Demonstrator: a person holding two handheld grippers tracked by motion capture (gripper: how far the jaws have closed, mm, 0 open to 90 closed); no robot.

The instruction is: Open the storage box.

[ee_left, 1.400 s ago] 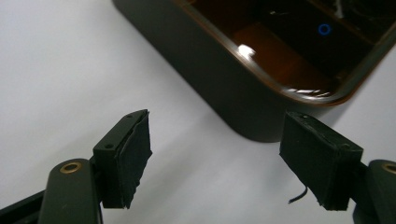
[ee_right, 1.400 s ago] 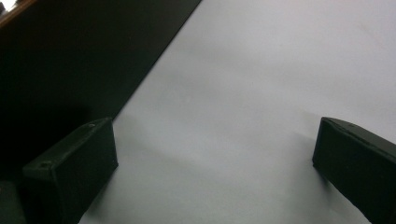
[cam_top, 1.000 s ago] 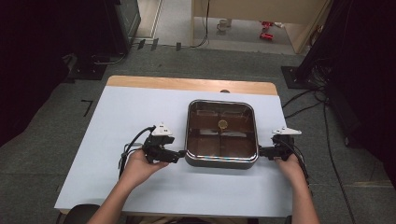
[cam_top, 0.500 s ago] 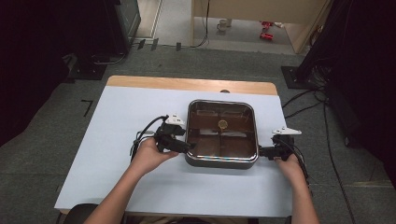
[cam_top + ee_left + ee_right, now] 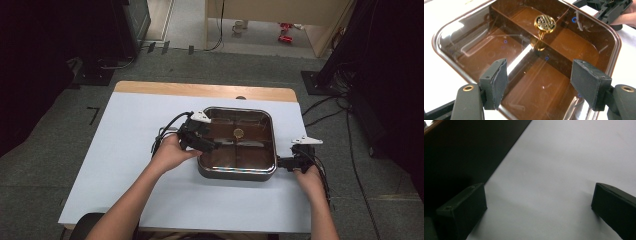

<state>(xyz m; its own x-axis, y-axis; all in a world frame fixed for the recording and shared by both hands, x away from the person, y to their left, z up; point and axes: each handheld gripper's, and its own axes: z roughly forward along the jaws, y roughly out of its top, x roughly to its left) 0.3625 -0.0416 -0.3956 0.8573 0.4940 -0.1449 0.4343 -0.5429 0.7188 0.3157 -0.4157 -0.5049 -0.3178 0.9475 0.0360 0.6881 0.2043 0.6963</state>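
A square brown pan [image 5: 239,142] with rounded corners and a clear lid sits on the white-covered desk [image 5: 125,150], toward its right half, its far edge close to the bare wooden strip at the back of the desk. In the high view a small gold knob [image 5: 239,133] stands at the lid's centre; in the left gripper view the same knob [image 5: 545,23] shows as a patterned gold disc, and dark dividers under the lid split the pan [image 5: 529,65] into 4 compartments. The left hand-held gripper [image 5: 209,145] reaches over the pan's left rim, tilted down toward the lid, held by the person's left hand [image 5: 172,154]. Its jaws have just been closing a little, yet they stand apart over the near part of the lid with nothing pressed between the pads [image 5: 499,80], so this hand-held gripper [image 5: 540,87] is released. The right hand-held gripper [image 5: 286,162] lies low at the pan's right side, near its front corner, in the person's right hand [image 5: 309,180]; whether it touches the pan's wall cannot be told from above. In the right gripper view its 2 jaws stand wide apart over bare white desk [image 5: 564,170], with a dark surface to the left, so this hand-held gripper [image 5: 537,206] is also released and grips nothing.
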